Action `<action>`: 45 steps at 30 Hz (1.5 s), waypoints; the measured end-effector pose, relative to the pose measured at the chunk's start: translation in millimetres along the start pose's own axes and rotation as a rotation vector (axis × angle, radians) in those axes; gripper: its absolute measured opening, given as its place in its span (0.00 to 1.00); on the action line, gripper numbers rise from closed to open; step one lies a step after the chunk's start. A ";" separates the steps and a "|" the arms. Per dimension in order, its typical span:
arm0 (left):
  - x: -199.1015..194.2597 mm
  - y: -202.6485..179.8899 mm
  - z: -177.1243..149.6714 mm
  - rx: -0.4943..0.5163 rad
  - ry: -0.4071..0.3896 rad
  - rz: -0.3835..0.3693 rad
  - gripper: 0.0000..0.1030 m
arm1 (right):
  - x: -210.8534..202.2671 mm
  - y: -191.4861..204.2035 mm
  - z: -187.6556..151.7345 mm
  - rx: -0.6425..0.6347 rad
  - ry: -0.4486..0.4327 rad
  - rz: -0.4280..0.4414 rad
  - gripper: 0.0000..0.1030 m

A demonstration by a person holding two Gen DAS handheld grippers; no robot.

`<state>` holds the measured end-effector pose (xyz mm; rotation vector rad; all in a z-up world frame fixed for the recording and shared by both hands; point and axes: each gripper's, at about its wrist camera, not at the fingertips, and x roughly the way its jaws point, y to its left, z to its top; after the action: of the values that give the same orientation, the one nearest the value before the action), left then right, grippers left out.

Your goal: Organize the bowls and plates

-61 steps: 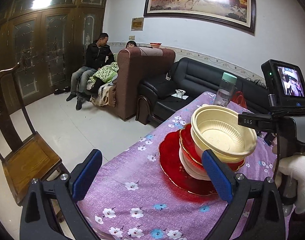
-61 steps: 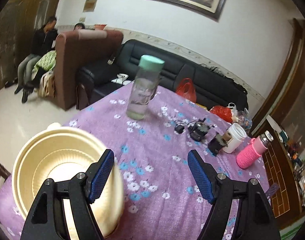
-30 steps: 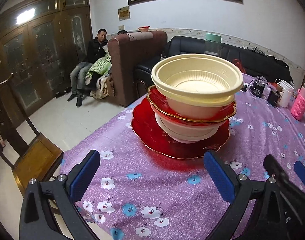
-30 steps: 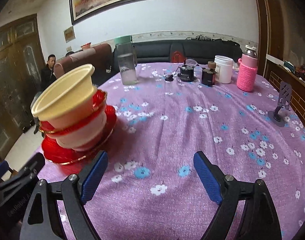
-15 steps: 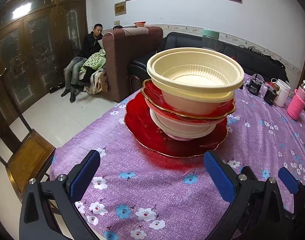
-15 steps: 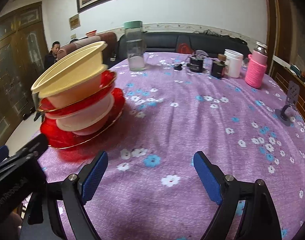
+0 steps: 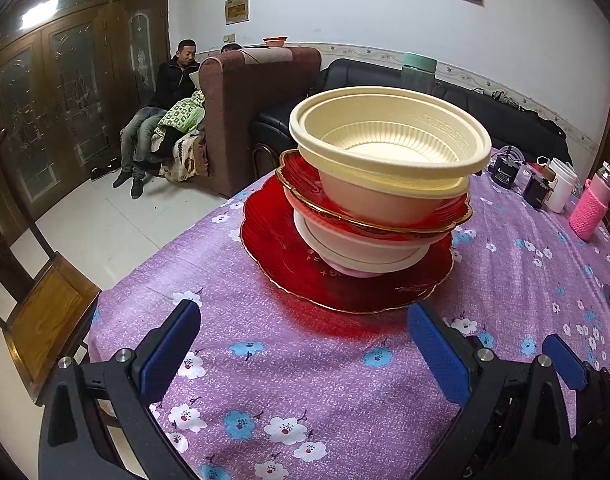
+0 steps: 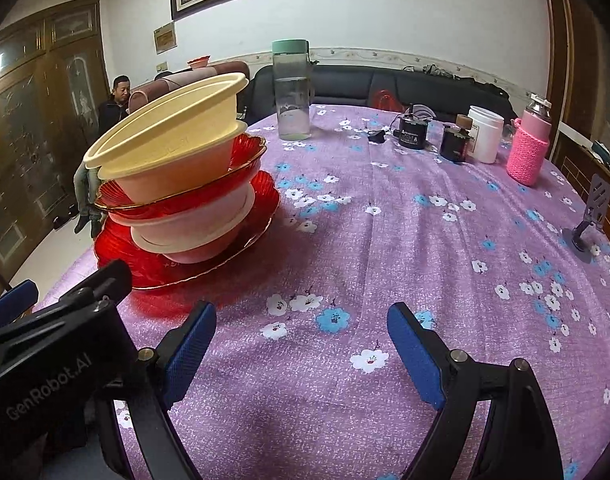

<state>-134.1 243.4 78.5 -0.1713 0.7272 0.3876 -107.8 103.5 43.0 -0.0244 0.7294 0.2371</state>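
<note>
1. Table [image 8: 405, 240]: covered with a purple flowered cloth. The dish stack stands near its left edge, next to the chair side; a bottle [image 8: 291, 88], a white cup [image 8: 485, 134], a pink flask [image 8: 531, 148] and small dark gadgets stand well apart from it at the far side.
2. Big red plate [image 7: 289, 256]: flat on the cloth, gold rim, bears the whole stack. It appears seated level.
3. Small red plate [image 7: 453, 208]: scalloped gold edge, rests on the white bowl, slightly tilted.
4. Cream bowls [image 7: 389, 148]: two nested, uppermost, ribbed inside, rims not flush. They lean toward the left in the right wrist view.
5. White bowl [image 7: 365, 248]: sits on the big plate, under the small plate; upright.
6. Progress, judged: all visible dishes are gathered in one pile, so the collecting looks done. Plates and bowls alternate, so sorting by kind may remain. The top bowls' lean is a tipping risk.
7. Left claw [image 7: 305, 356]: spread wide, empty, just short of the stack, over the cloth.
8. Right claw [image 8: 301, 352]: spread wide, empty, over bare cloth to the stack's right, beside the left tool.
</note>
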 end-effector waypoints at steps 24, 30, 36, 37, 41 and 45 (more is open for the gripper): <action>-48.3 19.2 14.4 -0.100 -0.241 -0.010 1.00 | -16.0 11.5 5.2 -0.036 -0.072 0.046 0.88; -51.6 18.7 15.6 -0.055 -0.266 -0.009 1.00 | -20.0 17.1 6.1 -0.054 -0.085 0.062 0.88; -50.9 18.4 14.5 -0.033 -0.244 0.002 1.00 | -21.8 22.8 4.1 -0.077 -0.088 0.075 0.88; -49.6 18.3 14.3 -0.031 -0.236 0.002 1.00 | -22.5 24.4 3.9 -0.081 -0.089 0.077 0.88; -44.6 20.9 15.5 -0.038 -0.205 0.003 1.00 | -24.2 30.2 4.8 -0.100 -0.092 0.086 0.88; -39.8 20.8 16.8 -0.034 -0.185 0.001 1.00 | -22.7 34.4 6.8 -0.115 -0.086 0.094 0.88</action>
<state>-159.2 255.9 117.4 -0.1645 0.5392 0.4107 -127.4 133.1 65.1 -0.0889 0.6313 0.3674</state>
